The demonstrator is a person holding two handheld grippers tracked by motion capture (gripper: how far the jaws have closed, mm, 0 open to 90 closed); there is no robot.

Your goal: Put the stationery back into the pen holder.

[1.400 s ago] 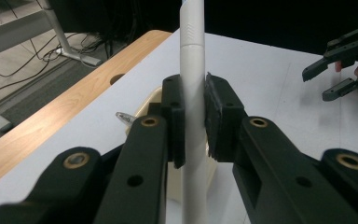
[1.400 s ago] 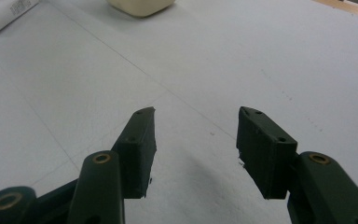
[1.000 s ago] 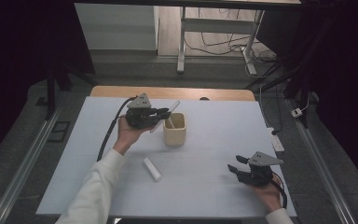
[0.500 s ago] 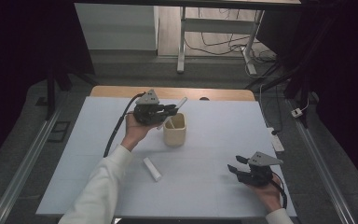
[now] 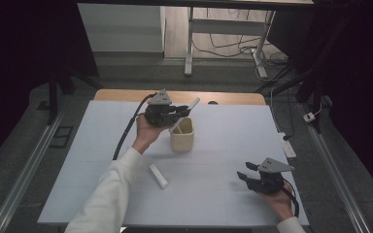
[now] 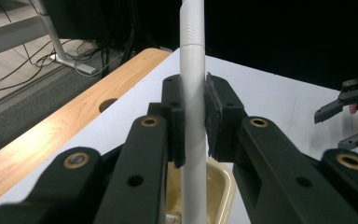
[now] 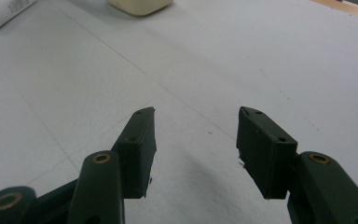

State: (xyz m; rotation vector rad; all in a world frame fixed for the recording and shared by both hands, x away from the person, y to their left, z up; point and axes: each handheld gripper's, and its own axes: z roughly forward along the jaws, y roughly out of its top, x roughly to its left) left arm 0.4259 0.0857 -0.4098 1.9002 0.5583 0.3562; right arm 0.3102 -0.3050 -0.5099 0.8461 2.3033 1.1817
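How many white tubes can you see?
2. One white tube is pinched in the left tool, its lower end in the cup. The other tube lies flat on the table, nearer the person. More could be hidden inside the cup.

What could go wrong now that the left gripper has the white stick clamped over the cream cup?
1. The left gripper clamps the white stick partway along, its lower end inside the cream cup. Sideways motion might lever the cup over.
2. The grip is on a smooth round shaft, so the stick may slip or tilt.
3. The right gripper sits open, away from the cup, so nothing steadies it.
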